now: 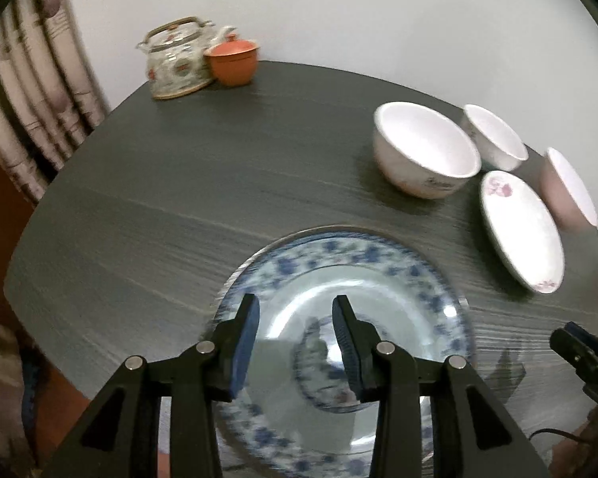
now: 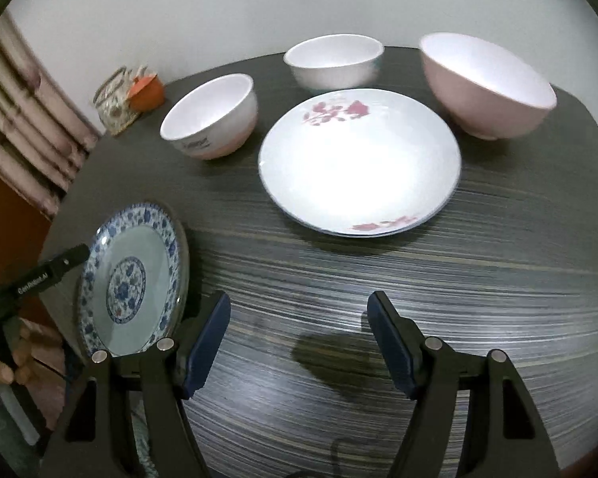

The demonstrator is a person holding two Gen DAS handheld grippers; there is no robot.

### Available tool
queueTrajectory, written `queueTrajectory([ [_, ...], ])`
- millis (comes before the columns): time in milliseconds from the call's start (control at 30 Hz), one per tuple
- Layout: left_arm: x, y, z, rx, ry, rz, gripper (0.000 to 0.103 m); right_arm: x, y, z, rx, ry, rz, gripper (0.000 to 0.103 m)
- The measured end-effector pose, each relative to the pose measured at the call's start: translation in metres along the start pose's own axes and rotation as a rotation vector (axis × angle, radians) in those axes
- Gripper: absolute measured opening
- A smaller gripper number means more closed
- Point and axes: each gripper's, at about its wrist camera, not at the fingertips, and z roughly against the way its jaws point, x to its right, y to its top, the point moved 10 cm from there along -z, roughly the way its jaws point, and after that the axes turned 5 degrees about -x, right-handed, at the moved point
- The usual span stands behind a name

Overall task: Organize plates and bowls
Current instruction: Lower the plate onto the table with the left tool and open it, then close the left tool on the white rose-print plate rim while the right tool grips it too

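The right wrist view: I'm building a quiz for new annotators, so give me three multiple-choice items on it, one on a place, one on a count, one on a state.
1. Where does the blue-patterned plate lie?
A. at the table's left edge
B. among the bowls
C. on the pink-flowered plate

2. How many bowls stand on the table?
A. one
B. three
C. five

3. How is the right gripper?
A. shut on a bowl
B. shut on a plate
C. open, empty

A: the blue-patterned plate sits at the left edge of the table, apart from the pink-flowered plate.
B: two white bowls and a pink bowl.
C: the right gripper shows only tabletop between its fingers.
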Motion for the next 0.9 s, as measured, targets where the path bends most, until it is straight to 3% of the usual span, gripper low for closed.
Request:
queueTrajectory([
  [200, 0.052, 0.005, -0.001, -0.016, -0.088, -0.069, 0.039, 0.033, 0.007, 0.01, 0.036, 0.012, -0.075, 0.069],
  [400, 0.111, 0.006, -0.003, -0.078, -0.262, -0.093, 0.039, 0.058, 0.013, 0.017, 0.078, 0.059, -0.135, 0.068],
  [533, 0.14, 0.015, -0.008, -0.106, -0.354, -0.074, 0.039, 0.074, 0.023, 0.015, 0.082, 0.102, -0.189, 0.059],
  [767, 0.164, 0.033, -0.03, -0.165, -0.385, -0.05, 0.039, 0.097, 0.044, 0.0, 0.077, 0.132, -0.243, 0.044],
  [900, 0.165, 0.037, -0.045, -0.189, -0.372, -0.032, 0.039, 0.107, 0.057, -0.008, 0.074, 0.131, -0.249, 0.041],
])
